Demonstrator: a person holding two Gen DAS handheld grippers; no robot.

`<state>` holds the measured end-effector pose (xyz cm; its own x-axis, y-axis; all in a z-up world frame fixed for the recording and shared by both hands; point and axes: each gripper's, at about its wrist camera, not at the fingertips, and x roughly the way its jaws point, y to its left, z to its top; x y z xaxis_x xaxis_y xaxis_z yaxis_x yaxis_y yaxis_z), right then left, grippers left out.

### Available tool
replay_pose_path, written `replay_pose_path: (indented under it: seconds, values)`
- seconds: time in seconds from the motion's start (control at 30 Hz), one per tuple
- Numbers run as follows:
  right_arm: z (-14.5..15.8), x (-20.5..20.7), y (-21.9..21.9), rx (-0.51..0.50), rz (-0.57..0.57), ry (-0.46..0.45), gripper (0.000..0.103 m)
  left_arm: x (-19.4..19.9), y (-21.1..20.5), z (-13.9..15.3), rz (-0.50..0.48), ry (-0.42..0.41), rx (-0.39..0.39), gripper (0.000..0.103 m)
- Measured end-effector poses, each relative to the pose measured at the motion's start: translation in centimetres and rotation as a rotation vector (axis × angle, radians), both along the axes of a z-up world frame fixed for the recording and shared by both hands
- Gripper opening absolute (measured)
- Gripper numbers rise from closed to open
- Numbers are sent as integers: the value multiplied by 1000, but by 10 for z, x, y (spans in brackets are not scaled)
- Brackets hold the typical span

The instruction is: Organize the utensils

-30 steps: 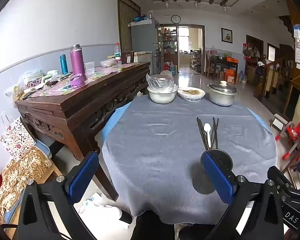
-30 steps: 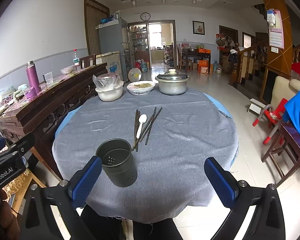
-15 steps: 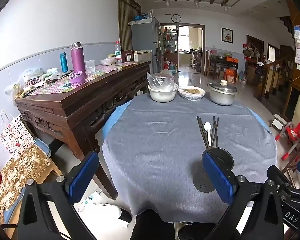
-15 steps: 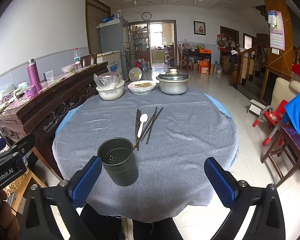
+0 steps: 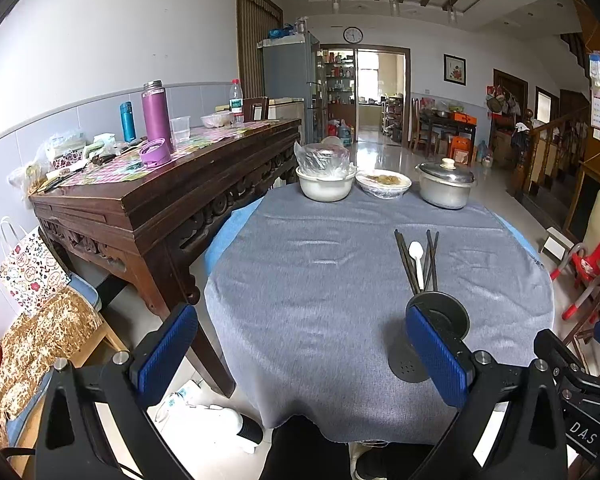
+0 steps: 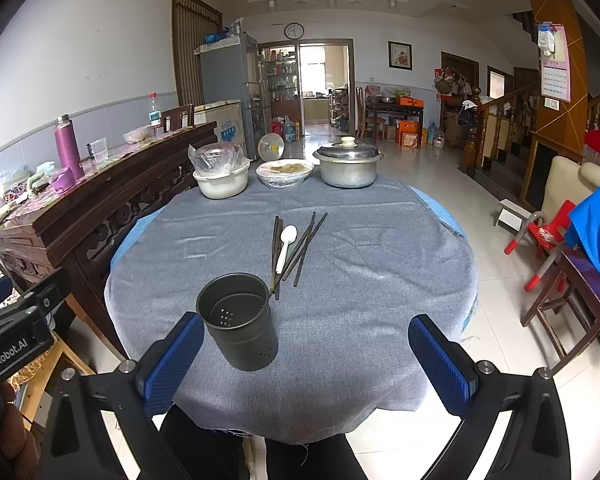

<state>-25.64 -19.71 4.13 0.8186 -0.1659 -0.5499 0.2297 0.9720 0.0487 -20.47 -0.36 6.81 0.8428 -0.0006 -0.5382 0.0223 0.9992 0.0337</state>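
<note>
- The left gripper sits at the bottom of the left wrist view, its blue-padded fingers spread wide apart with nothing between them.
- The right gripper fills the bottom of the right wrist view, likewise spread wide and holding nothing.
- A dark grey perforated metal utensil cup stands upright lower centre in the right view, on the round table's grey cloth; in the left view it is partly hidden behind the right-hand finger.
- Just above the cup, at frame centre, lie several dark wooden chopsticks (loosely fanned) with a white plastic spoon among them.
- Along the table's far edge, in the upper middle: a white bowl covered with plastic, a wrapped plate of food and a lidded steel pot.
- A carved dark wooden sideboard stands at the left.
</note>
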Motion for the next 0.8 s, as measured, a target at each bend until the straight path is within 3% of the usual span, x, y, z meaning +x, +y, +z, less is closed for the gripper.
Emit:
replay_pose_path:
  seconds: [0.33,0.57,0.8]
  values:
    - [0,7,-7,-71,-19,-19,103,13,5,2,-8,9,-9,103]
    - [6,37,-55,77,-4,40,103,54,14,-1,-28,80,-48,103]
    - [-14,115,-110,287,62,140,103,117,18,-20,-77,213,-114,103]
